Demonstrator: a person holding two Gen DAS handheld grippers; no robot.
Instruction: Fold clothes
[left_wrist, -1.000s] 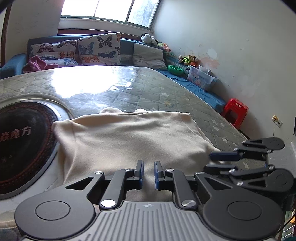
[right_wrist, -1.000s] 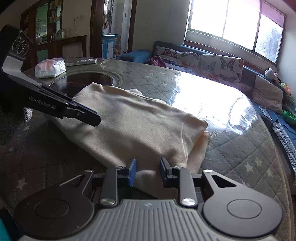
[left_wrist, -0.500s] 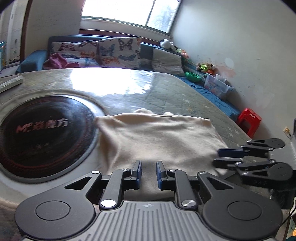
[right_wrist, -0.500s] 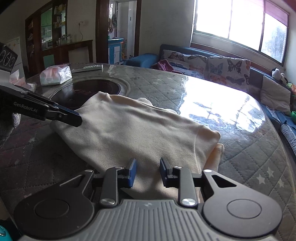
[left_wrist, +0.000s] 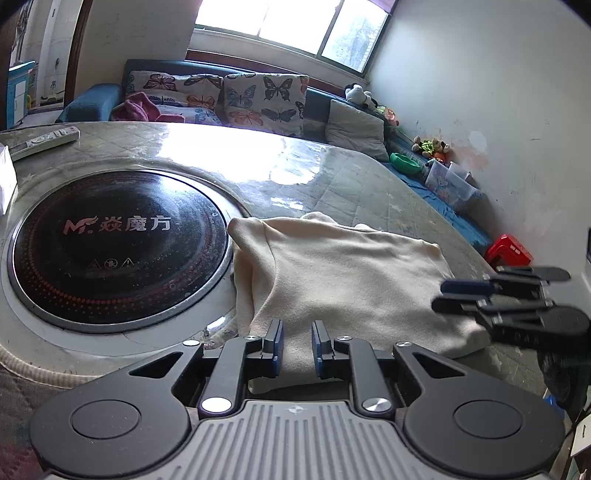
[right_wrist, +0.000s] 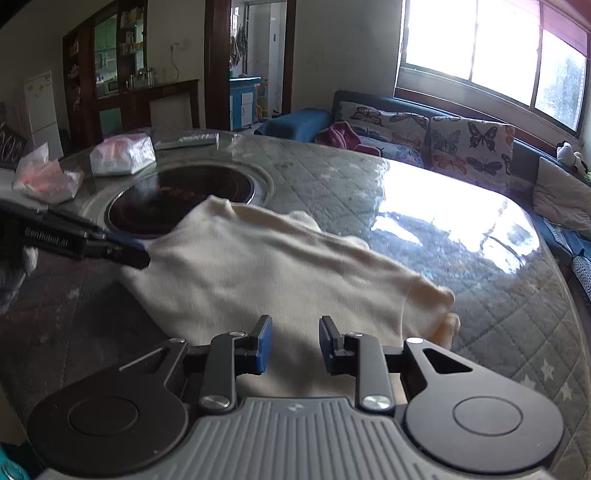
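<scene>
A cream garment lies folded and flat on the quilted table top, with its far left corner at the rim of the round black cooker. My left gripper hovers over the near edge by the garment's left corner. Its jaws stand narrowly apart and cloth shows in the gap, but nothing is pinched. In the right wrist view, the left gripper points at that left edge. My right gripper sits over the near edge toward the right end, also slightly open. It appears side-on as the right gripper in the left wrist view.
A black induction cooker is set into the table left of the garment. Behind it lie a remote, a tissue pack and a plastic bag. A sofa with butterfly cushions runs along the far side. A red stool stands at the right.
My left gripper has slid left along the garment's near edge, from the middle to near the left corner, and turned toward the cooker. The right gripper rose slightly. The garment stayed flat.
</scene>
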